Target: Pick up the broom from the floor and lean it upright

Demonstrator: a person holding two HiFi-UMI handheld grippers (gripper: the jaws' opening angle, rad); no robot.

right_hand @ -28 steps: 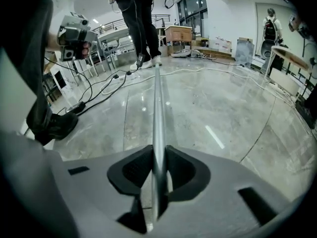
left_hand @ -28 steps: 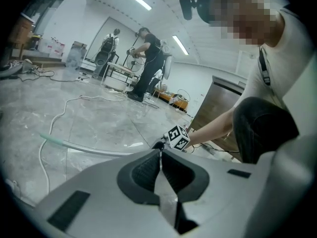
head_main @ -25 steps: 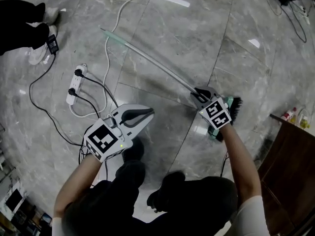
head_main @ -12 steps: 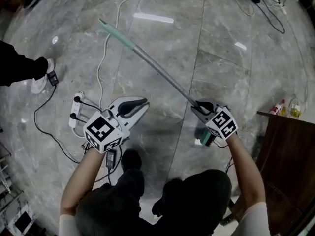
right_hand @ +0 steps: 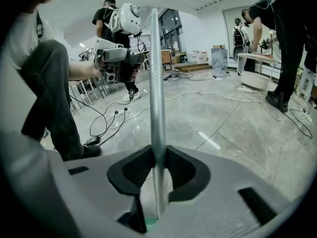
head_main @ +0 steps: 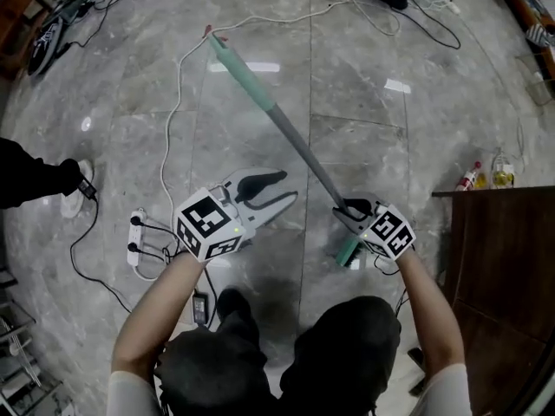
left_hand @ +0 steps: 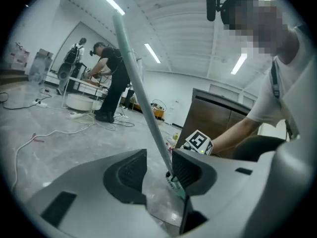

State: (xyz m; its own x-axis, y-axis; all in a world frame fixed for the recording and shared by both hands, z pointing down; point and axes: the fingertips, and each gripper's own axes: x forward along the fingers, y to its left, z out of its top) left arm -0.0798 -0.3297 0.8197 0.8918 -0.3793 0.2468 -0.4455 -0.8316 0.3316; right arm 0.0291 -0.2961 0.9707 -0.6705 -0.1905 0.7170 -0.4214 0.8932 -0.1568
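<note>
The broom has a silver pole (head_main: 295, 141) with a green grip (head_main: 241, 72) at its far end and a teal head (head_main: 348, 251) down by my knees. It slants up off the floor. My right gripper (head_main: 347, 207) is shut on the pole just above the head; in the right gripper view both pads clamp the pole (right_hand: 157, 98). My left gripper (head_main: 286, 189) stands left of the pole and clear of it. Its jaws have just been opening and nothing lies between them. In the left gripper view the pole (left_hand: 141, 103) shows beyond the open jaws.
A white power strip (head_main: 136, 237) with black plugs and a long white cable (head_main: 171, 137) lie on the marble floor to the left. A dark brown cabinet (head_main: 494, 267) stands at the right with bottles (head_main: 473, 177) beside it. A person's shoe (head_main: 75, 184) is at the far left.
The right gripper has lifted the broom, so the pole now stands steeper. The left gripper has moved up and right towards the pole, and its jaws have gone from shut to open.
</note>
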